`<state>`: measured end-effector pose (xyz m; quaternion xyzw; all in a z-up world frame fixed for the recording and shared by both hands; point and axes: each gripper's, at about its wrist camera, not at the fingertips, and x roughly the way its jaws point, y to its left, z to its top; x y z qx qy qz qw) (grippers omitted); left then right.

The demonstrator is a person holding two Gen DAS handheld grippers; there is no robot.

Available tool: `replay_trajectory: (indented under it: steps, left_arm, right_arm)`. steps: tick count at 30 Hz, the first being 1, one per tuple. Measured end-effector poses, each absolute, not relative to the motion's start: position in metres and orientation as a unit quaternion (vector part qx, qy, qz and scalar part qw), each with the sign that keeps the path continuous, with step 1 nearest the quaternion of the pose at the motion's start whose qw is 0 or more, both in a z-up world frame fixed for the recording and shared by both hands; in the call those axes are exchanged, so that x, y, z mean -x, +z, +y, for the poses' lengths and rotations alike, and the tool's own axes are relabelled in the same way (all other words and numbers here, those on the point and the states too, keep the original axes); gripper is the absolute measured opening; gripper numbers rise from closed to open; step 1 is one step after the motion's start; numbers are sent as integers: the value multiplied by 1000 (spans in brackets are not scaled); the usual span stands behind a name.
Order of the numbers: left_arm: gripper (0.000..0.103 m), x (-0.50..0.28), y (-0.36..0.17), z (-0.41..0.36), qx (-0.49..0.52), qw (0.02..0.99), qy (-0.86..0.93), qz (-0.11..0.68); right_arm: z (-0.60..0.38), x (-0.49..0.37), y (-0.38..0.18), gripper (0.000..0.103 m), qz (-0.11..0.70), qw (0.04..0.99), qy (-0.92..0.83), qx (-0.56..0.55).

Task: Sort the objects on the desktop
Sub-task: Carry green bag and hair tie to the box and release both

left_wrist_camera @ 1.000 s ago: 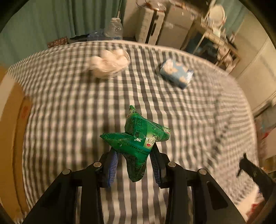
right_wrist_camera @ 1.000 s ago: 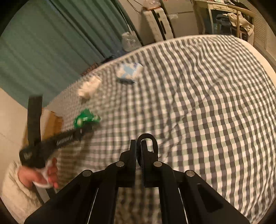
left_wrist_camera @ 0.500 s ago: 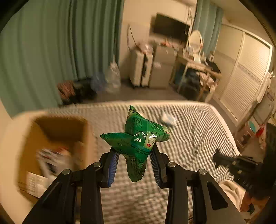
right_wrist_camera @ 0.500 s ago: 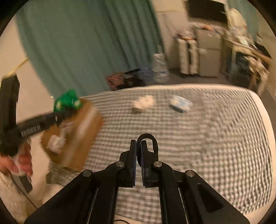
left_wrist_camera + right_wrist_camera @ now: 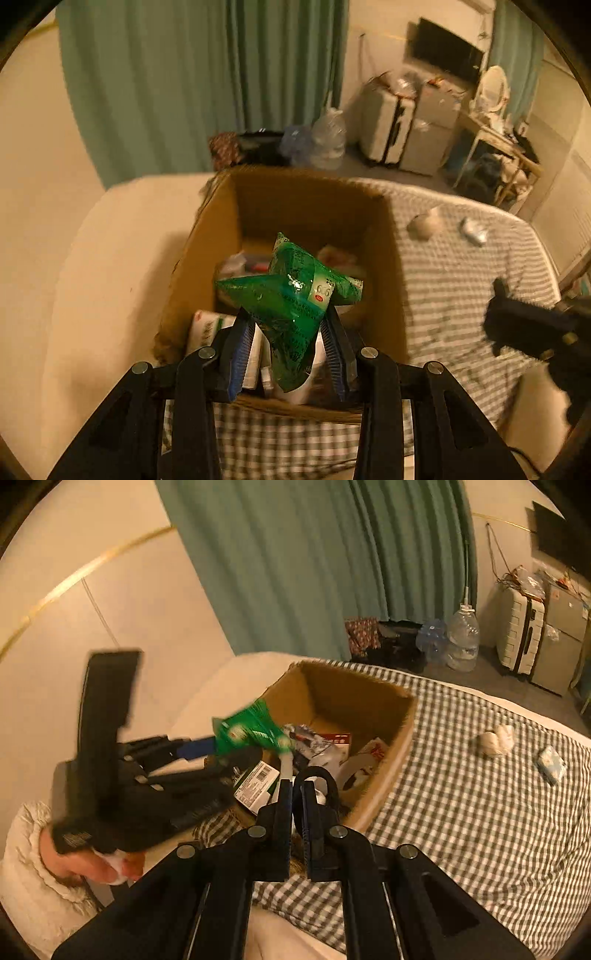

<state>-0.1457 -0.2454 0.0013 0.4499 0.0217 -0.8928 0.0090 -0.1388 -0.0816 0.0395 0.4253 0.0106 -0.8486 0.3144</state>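
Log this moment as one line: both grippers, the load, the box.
left gripper: shut on green packet | over open cardboard box, not released | right gripper: shut, empty | on checked cloth: white wad, blue-white pack

The green packet (image 5: pixel 291 306) is glossy, crinkled plastic film that catches the light. The box (image 5: pixel 207 266) is matt brown cardboard with rough, frayed edges, and it stands on soft checked woven cloth (image 5: pixel 480 812). The left gripper (image 5: pixel 288 354) is matt black plastic with ribbed blue pads (image 5: pixel 240 354) and shiny metal bolt heads.
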Motion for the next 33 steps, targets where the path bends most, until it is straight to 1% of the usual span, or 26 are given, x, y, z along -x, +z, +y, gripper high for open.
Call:
replay_trajectory:
  steps: [3,5,8,9,10,11,12,13,19,24,27,31,33]
  left_arm:
    - [37,153,-23,-265,-460,10,-887,44]
    - [38,156,-34,-268,-466,7,-884,49]
    - [51,157,-44,-266,-459,4,-887,47]
    - [61,158,-46,-265,-456,4,-889,37]
    - [76,156,-45,-263,-455,1,-890,26]
    - [82,156,-45,-261,-454,-1,-891,19]
    - [87,153,-44,-259,-450,-3,-893,15]
    - [88,152,-43,-260,-447,-4,-895,20]
    - [90,144,-32,-262,-446,0,-894,41]
    - [91,139,-30,-253,-452,14,-890,54]
    - [91,133,-31,-249,-453,23,-889,66]
    - [91,129,-31,-247,-452,28,-888,79]
    - [91,127,-30,-249,-443,32,-891,93]
  right_arm:
    - [-106,155,24,5,23,303,-844,-441]
    - [-114,167,15,5,15,294,-844,-449]
    - [-123,183,8,5,4,282,-846,-452]
    - [-128,187,7,6,11,284,-846,-452]
    - [-131,191,7,14,15,283,-847,-450]
    - [-131,192,11,37,12,278,-850,-447]
    - [-128,194,15,51,0,269,-856,-441]
    - [-124,194,19,63,-12,258,-864,-432]
    - [-96,190,35,63,-46,249,-873,-418]
    - [-80,186,36,63,-64,261,-856,-441]
    - [-73,184,35,63,-88,281,-839,-458]
    - [-79,194,24,68,-112,286,-809,-501]
    - [-81,195,18,69,-122,299,-792,-518]
